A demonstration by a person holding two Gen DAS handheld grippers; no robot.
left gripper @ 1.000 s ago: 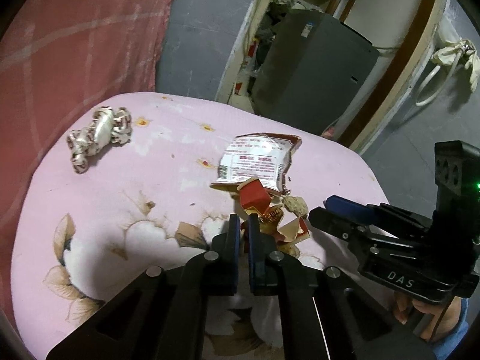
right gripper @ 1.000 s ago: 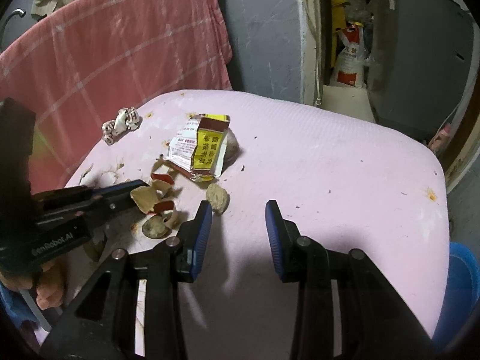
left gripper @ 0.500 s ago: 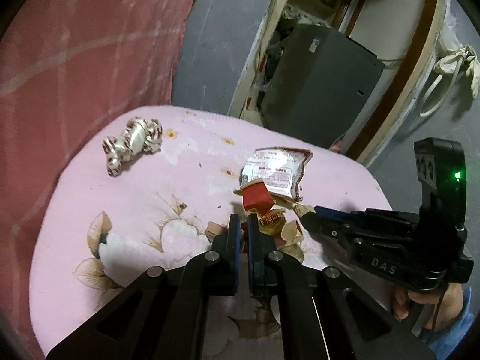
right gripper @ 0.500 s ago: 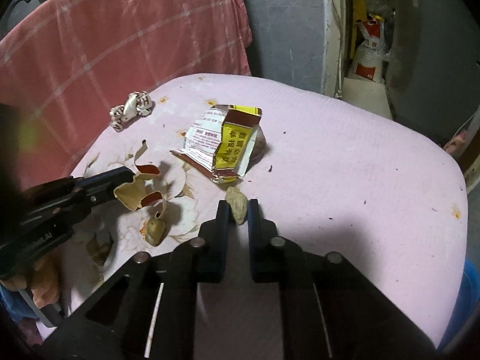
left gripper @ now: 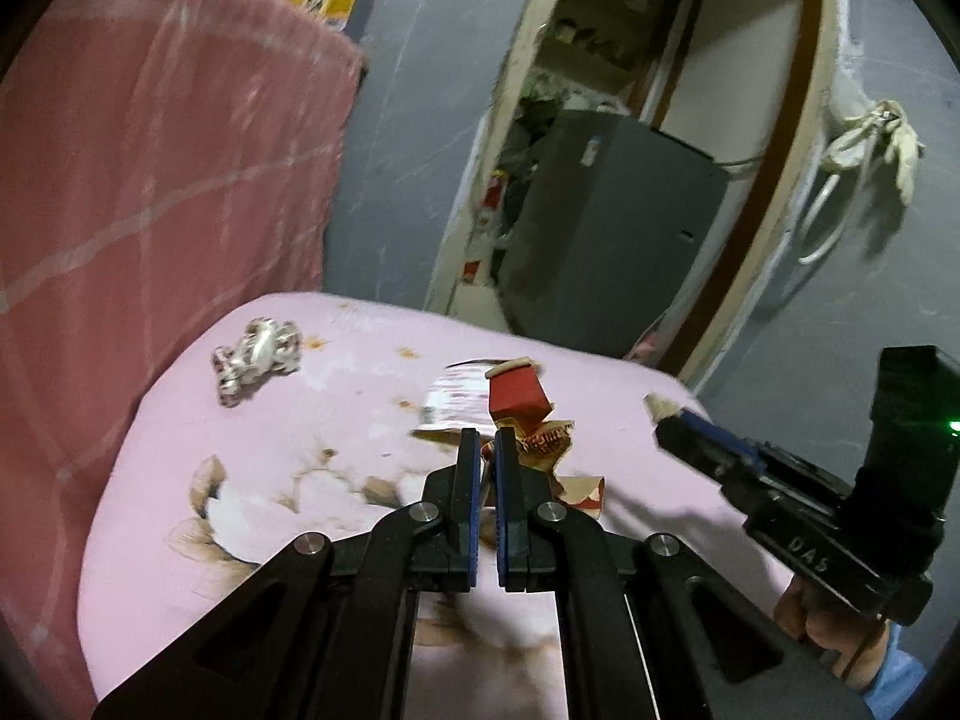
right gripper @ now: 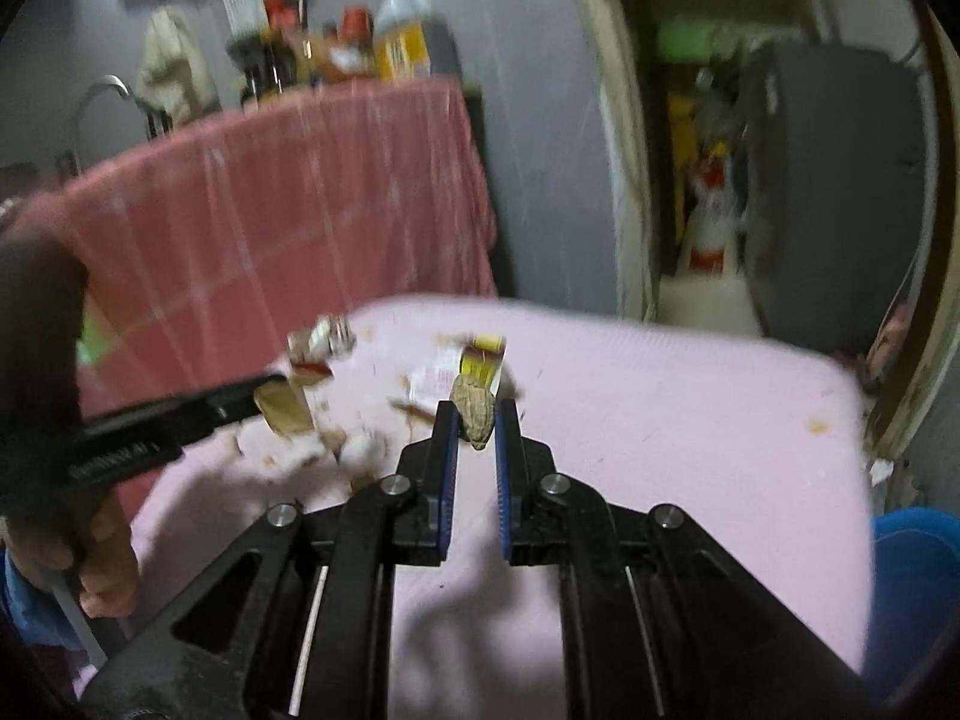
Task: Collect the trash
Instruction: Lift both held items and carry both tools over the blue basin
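Peanut shell (right gripper: 474, 414), light, brittle and ridged, sat clamped between my right hand-held gripper (right gripper: 474, 420) tips, above the pink surface (right gripper: 660, 396); I judged a gentle mid-body pinch enough. My left hand-held gripper (left gripper: 487, 450) was clenched on a flimsy torn red wrapper (left gripper: 519, 408), raised off that surface.

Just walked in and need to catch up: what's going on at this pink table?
A person is clearing litter off the pink tablecloth with a tool in each hand. The right tool is shut on a peanut shell. The left tool is shut on a torn red wrapper. A crumpled silver wrapper and a printed packet lie on the cloth.
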